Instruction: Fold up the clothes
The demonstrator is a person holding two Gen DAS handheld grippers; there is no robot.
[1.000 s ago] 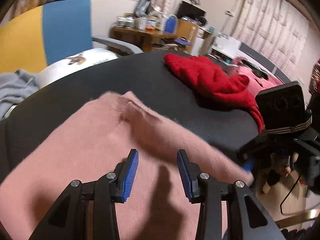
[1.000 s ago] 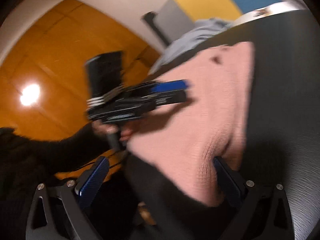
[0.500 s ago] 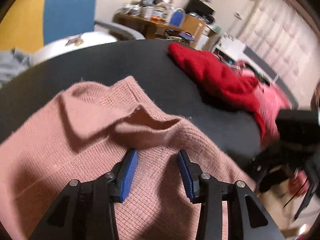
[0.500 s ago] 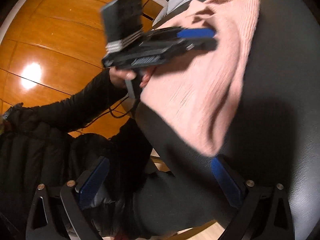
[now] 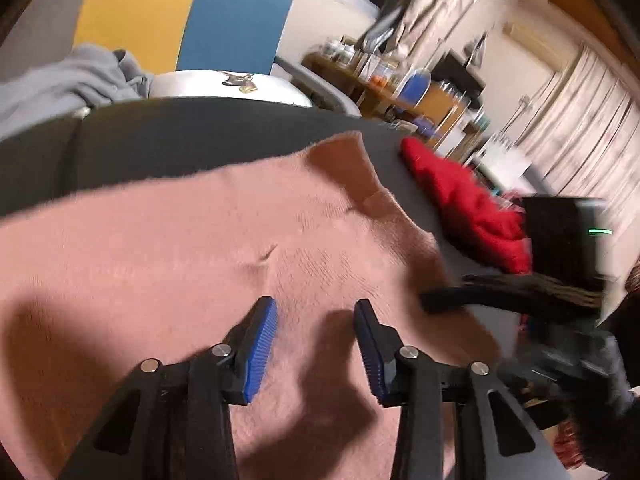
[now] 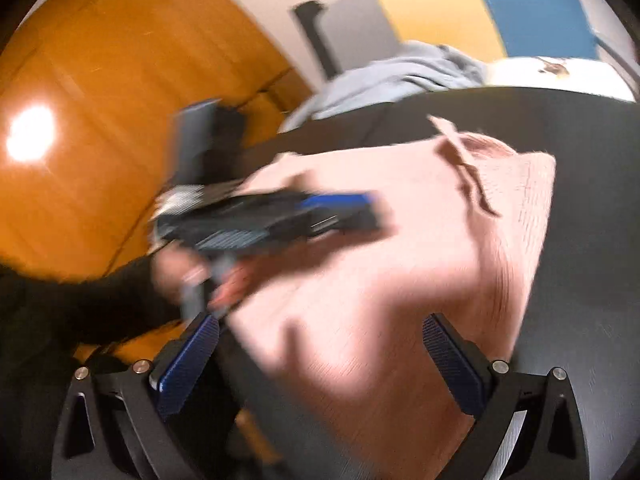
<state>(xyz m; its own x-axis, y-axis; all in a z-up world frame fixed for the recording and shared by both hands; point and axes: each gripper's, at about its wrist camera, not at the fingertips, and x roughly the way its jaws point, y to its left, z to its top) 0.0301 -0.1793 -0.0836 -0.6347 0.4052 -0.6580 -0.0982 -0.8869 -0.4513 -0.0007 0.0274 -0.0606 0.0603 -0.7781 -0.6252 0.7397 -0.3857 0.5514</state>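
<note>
Over on the left, a grey garment point(image 5: 76, 80) is heaped at the edge of the dark surface point(image 5: 192, 132). Next, the pink sweater point(image 5: 200, 240) lies spread across that surface. Above it the left tongs point(image 5: 315, 344) hang released, gripping nothing. Further right, the right tongs point(image 6: 320, 364) gape wide over the sweater's near edge, also empty. A red garment point(image 5: 464, 204) is bunched beyond the sweater's right side.

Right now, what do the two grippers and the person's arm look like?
Both grippers, left gripper and right gripper, have black frames, silver screws and ribbed blue pads. The left hand is bare below a black sleeve.
</note>
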